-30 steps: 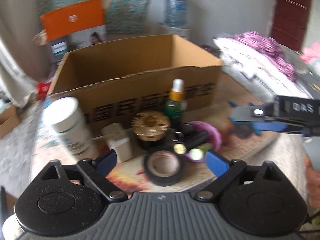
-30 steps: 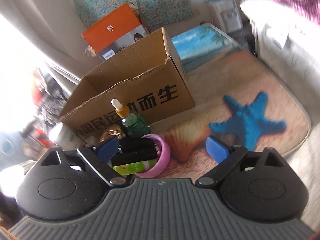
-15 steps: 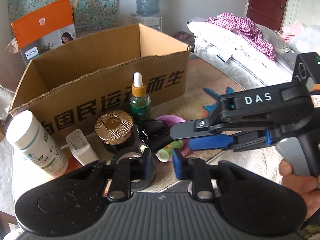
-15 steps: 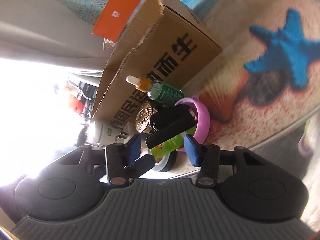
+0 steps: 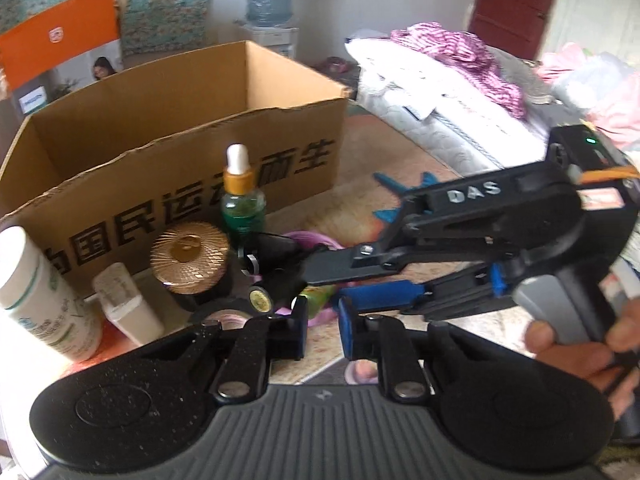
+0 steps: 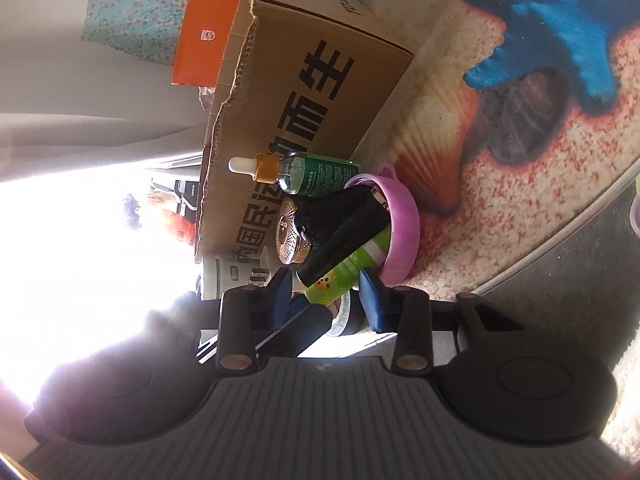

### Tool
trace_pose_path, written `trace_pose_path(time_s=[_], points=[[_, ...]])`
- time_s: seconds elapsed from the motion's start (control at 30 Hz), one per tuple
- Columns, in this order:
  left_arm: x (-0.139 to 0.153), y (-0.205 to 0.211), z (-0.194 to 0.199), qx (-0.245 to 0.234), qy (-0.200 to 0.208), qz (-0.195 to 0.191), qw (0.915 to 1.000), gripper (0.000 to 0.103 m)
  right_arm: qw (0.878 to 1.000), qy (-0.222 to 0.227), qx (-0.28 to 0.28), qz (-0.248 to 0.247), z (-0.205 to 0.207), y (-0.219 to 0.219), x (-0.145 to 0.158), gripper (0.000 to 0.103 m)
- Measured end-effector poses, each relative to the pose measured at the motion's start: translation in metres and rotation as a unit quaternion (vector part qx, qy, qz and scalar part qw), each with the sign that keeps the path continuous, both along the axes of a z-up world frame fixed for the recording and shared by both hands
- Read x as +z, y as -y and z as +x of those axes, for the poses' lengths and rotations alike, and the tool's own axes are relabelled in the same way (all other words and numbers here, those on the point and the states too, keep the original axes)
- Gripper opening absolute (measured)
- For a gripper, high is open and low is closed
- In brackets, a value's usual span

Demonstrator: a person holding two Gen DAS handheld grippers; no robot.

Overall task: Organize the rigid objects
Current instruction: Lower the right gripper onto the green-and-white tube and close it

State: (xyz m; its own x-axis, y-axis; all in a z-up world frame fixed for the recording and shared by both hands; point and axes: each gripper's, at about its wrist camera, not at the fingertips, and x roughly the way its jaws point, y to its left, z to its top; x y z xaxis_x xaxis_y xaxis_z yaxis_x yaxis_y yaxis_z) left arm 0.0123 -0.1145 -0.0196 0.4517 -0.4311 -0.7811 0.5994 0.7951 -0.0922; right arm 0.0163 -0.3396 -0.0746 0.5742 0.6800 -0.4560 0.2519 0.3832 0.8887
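Left wrist view:
- cardboard box (image 5: 192, 152): open top, black printed characters on the near wall; no contents visible on the inner walls that show, floor hidden.
- pink bowl (image 5: 308, 238): sits in front of the box, mostly covered by the right gripper's finger and a black cylinder (image 5: 276, 248); a green tube (image 5: 318, 292) pokes out near its rim.
- dropper bottle (image 5: 242, 204): upright, green glass, amber collar, white bulb, just in front of the box wall.
- gold-lidded jar (image 5: 190, 258): beside the dropper bottle, ribbed round lid.
- white bottle (image 5: 40, 300): far left, tilted, green label.
- white stick container (image 5: 128, 304): between the white bottle and the jar.
- black tape roll (image 5: 224, 314): lying flat, close in front of the left pad.
- left gripper (image 5: 322, 330): jaws drawn together with only a narrow slit, nothing between the pads.
- hand (image 5: 580, 348): grips the right tool's handle at the right edge.

Right wrist view (rolled sideways):
- box (image 6: 304, 80): near wall and torn rim only.
- pink bowl (image 6: 404, 224): holds the black cylinder (image 6: 340, 232) and green tube (image 6: 348, 272), both leaning out over the rim.
- dropper bottle (image 6: 296, 172): between box and bowl.
- right gripper (image 6: 324, 300): jaws have just been closing; the green tube's end sits between the pads, contact cannot be told.
- mat (image 6: 520, 200): starfish and shell print under everything.
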Motion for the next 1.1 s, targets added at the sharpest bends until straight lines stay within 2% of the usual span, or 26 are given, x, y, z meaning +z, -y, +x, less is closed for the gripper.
trace_pose_path(time_s=[0.13,0.2,0.33,0.47,0.97,1.1], points=[[0.001,0.007,-0.002,-0.017,0.001,-0.003,0.9998,0.017,1.000,-0.011,-0.007,0.002,0.001,0.005,-0.002,0.033],[0.001,0.008,-0.003,-0.020,0.002,-0.002,0.9998,0.017,1.000,-0.021,-0.011,-0.004,0.004,0.007,-0.003,0.021],[0.003,0.010,-0.004,-0.018,0.009,0.004,0.9998,0.018,0.999,-0.029,-0.013,-0.003,0.006,0.011,-0.006,0.014],[0.005,0.011,-0.005,-0.012,0.027,0.019,0.9994,0.022,0.999,-0.034,-0.010,0.003,0.007,0.010,-0.009,0.014],[-0.007,0.021,0.015,-0.016,-0.010,0.050,0.9986,0.022,0.998,-0.052,-0.011,0.045,0.009,0.016,-0.019,0.017],[-0.008,0.025,0.019,-0.015,-0.019,0.062,0.9977,0.016,0.997,-0.053,-0.010,0.051,0.010,0.018,-0.020,0.020]])
